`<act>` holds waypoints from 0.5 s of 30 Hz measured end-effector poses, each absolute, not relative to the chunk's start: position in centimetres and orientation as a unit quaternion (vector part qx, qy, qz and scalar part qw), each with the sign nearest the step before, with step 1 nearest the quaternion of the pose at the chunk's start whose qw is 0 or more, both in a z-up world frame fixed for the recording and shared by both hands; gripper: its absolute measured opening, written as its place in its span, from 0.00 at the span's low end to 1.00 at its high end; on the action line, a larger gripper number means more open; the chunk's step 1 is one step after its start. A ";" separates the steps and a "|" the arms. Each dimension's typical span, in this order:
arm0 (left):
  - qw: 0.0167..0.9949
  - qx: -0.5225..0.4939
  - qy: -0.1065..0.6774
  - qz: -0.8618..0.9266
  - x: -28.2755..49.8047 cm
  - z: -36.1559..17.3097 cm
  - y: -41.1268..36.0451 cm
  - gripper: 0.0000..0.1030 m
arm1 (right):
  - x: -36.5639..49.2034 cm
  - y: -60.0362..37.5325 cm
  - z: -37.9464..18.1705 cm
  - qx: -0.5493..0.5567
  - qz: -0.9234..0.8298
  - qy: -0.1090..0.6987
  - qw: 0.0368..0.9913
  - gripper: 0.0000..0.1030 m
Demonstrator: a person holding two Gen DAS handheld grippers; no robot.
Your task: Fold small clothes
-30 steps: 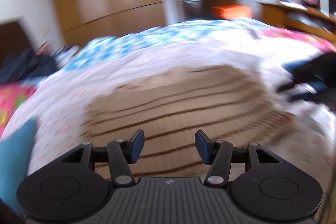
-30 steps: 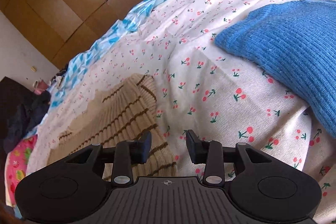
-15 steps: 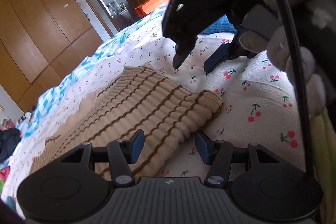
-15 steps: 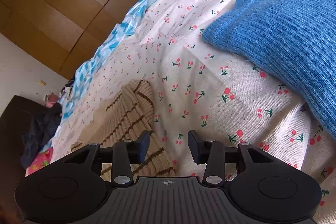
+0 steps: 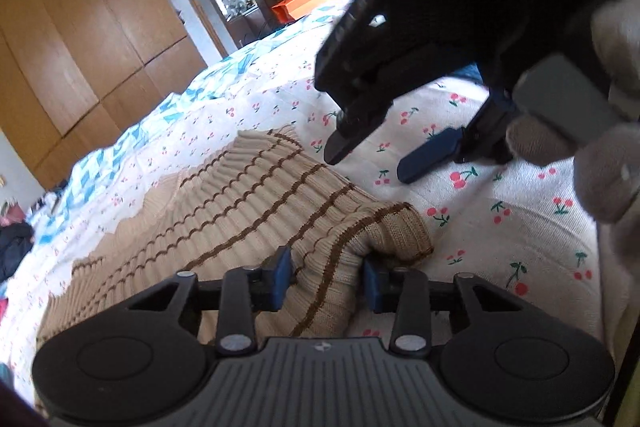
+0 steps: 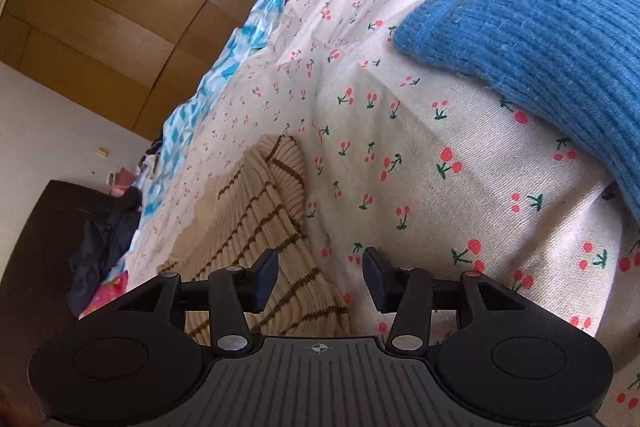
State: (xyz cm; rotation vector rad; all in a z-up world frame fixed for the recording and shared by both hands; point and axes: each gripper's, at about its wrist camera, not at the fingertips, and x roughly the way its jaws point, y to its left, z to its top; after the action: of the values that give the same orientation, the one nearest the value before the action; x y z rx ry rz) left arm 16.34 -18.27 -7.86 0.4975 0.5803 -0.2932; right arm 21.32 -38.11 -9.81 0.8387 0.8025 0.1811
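Left wrist view: wooden wardrobe doors (image 5: 100, 39) are seen far left, beyond the bed's far edge. A beige sweater with brown stripes (image 5: 240, 211) is spread on the cherry-print bedsheet (image 5: 500, 227), with its folded corner bunched at the near right. That raised corner is flanked by the blue pads of the left tool (image 5: 327, 279); the jaws are partly closed around it, and the cloth is touched on both sides. Open sheet is left to the right of the sweater edge. Above it the right tool (image 5: 380, 157) is held in a gloved hand (image 5: 600, 131), fingers spread apart, nothing between them, tips hovering just past the sweater's far right edge. An orange box (image 5: 308, 1) is noted near the doorway behind.

Right wrist view: a dark cabinet (image 6: 36, 227) with dark clothing (image 6: 104, 251) piled beside it is seen at far left, off the bed. The sweater (image 6: 260, 211) lies at lower left, its right edge running beneath the left finger of the right tool (image 6: 320, 281). The jaws are wide apart and empty, over bare sheet (image 6: 440, 187). A blue knit garment (image 6: 540, 19) is laid at upper right, well apart from the sweater, with free sheet between.
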 end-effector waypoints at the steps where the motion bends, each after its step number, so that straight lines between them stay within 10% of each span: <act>1: 0.920 0.227 0.287 -0.142 16.3 -7.6 -17.9 0.41 | 21.4 -37.8 -9.8 0.391 0.087 0.381 0.833 0.46; 15: 0.940 0.132 0.298 -0.100 12.0 -3.4 -8.2 0.40 | 20.4 -35.1 -7.8 0.329 0.093 0.354 0.870 0.51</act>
State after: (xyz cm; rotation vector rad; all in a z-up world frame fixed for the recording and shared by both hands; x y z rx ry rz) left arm 12.03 -8.18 -3.37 0.2699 0.6080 -0.2038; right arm 20.38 -35.08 -7.78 0.6883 0.7400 0.1947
